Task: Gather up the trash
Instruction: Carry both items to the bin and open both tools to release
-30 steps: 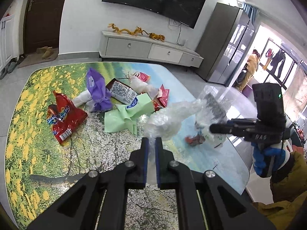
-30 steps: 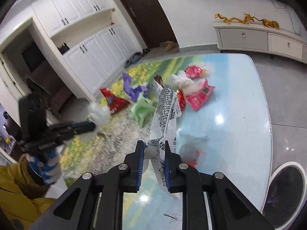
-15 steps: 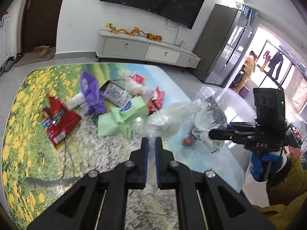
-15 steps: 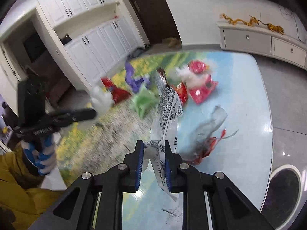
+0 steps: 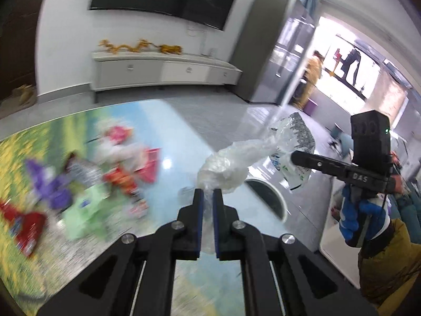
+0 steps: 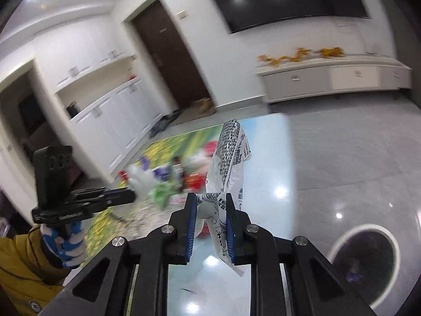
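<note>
Left tongs (image 5: 208, 193) pinch a crumpled clear bag (image 5: 226, 168) jutting ahead; right tongs (image 6: 211, 201) pinch a printed wrapper (image 6: 231, 152).

Two grippers are in view, the left gripper (image 5: 208, 193) and the right gripper (image 6: 210, 200), and each one pinches one clear plastic bag: a crumpled plain bag (image 5: 223, 168) and a printed bag (image 6: 231, 158). On the tabletop (image 5: 184, 142) one blurred heap of wrappers (image 5: 79, 181) lies toward its left edge; their exact number cannot be counted. One round bin (image 6: 368, 255) stands on the floor.
</note>
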### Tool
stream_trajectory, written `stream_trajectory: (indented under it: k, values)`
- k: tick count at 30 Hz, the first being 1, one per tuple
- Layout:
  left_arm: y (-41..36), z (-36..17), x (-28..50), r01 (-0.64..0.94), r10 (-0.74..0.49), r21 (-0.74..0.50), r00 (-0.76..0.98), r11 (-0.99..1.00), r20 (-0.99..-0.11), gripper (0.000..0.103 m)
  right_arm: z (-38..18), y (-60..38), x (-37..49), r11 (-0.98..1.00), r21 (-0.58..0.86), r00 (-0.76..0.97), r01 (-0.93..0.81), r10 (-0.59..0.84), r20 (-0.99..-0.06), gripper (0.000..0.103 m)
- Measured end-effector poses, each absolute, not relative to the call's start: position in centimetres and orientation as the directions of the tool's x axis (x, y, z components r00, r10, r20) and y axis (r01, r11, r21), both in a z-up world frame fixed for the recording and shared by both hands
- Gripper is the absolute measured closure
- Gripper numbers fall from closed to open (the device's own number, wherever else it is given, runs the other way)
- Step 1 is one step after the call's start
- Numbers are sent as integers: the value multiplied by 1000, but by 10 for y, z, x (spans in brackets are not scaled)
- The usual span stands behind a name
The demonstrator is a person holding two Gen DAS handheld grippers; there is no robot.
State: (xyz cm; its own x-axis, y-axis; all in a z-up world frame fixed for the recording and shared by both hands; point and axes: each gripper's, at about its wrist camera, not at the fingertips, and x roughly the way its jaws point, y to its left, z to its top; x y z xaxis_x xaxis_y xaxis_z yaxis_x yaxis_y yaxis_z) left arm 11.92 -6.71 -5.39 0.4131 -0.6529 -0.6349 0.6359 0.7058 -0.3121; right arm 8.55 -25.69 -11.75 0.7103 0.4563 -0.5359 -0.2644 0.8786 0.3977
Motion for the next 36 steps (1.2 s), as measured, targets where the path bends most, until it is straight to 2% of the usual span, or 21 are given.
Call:
stream_trajectory:
  k: [6, 10, 15, 18, 20, 21, 22, 24, 27, 36]
  values:
    - [-177, -64, 133, 712, -694, -351, 263, 608, -670, 97, -139, -341, 55, 929, 370, 768, -22, 253, -588, 83]
    - [-253, -83, 138, 741, -686, -370, 164, 560, -709, 97, -174, -396, 41, 917, 374, 751, 137, 150, -643, 83]
    - [-335, -114, 147, 744, -648, -386, 82, 545, -757, 96, -223, -451, 36, 872, 412, 712, 264, 111, -693, 82]
    - [-371, -134, 155, 734, -630, -406, 39, 545, -776, 95, -251, -475, 41, 853, 414, 680, 317, 100, -727, 77]
    - [-384, -145, 158, 723, -623, -423, 13, 546, -782, 93, -266, -490, 42, 840, 418, 665, 345, 96, -741, 66]
    - [-393, -152, 160, 717, -615, -431, -4, 548, -789, 90, -270, -494, 43, 836, 417, 659, 356, 92, -747, 55]
    - [-395, -156, 161, 714, -612, -434, -11, 549, -791, 87, -276, -500, 43, 832, 416, 652, 368, 88, -753, 49]
    - [-401, -163, 162, 706, -609, -443, -20, 553, -793, 76, -285, -508, 43, 825, 413, 639, 386, 84, -764, 48]
    - [-400, -167, 165, 696, -609, -451, -24, 559, -793, 70, -290, -512, 45, 830, 391, 619, 398, 72, -782, 48]
    - [-364, -135, 156, 699, -626, -416, 58, 581, -777, 69, -267, -484, 45, 847, 377, 648, 375, 52, -760, 48]
